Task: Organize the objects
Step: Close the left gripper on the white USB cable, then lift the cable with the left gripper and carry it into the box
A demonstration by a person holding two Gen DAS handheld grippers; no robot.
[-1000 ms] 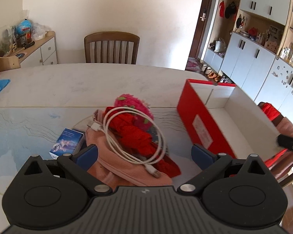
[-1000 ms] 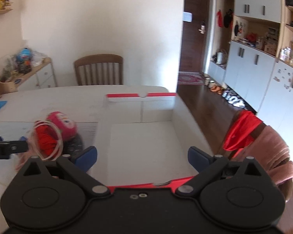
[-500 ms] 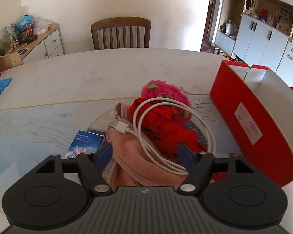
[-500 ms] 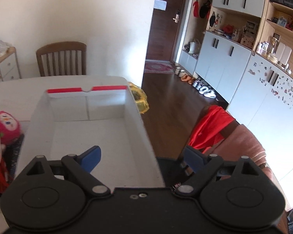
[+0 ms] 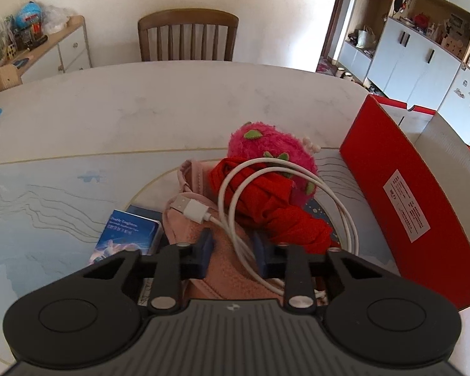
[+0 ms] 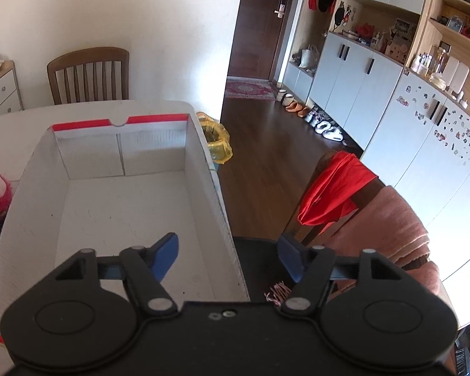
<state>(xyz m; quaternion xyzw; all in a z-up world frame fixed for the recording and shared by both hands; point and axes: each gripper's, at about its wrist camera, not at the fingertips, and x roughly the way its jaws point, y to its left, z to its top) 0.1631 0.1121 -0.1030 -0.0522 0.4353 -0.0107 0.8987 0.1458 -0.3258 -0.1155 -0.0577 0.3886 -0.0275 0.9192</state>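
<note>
The left claw (image 5: 232,249) is closing, its blue pads (image 5: 205,247) on either side of the looped white USB charging cable (image 5: 235,200) where the strands cross the folded pink fleece cloth (image 5: 228,269); the pads do not yet seem to press the cable, so I read it as bracketed rather than gripped. The cable lies on top of the heap, which probably makes it the easiest first pick. Just beyond the pads the coil drapes over a crumpled red fabric piece (image 5: 266,200), and behind that sits a fuzzy pink strawberry-like plush toy (image 5: 272,150). Left of the claw, a small blue printed box (image 5: 127,235) lies flat on the marble-patterned worktop (image 5: 141,119). To the right stands the red cardboard box with a white inside (image 5: 391,188), close enough for a short carry. The right claw (image 6: 228,258) is also closing, with that box's right wall (image 6: 216,200) between its pads but not yet clamped, seemingly to steady the box. Its white floor (image 6: 125,213) is bare. Beyond, red and pink cloths hang over a wooden chair (image 6: 344,188).
</note>
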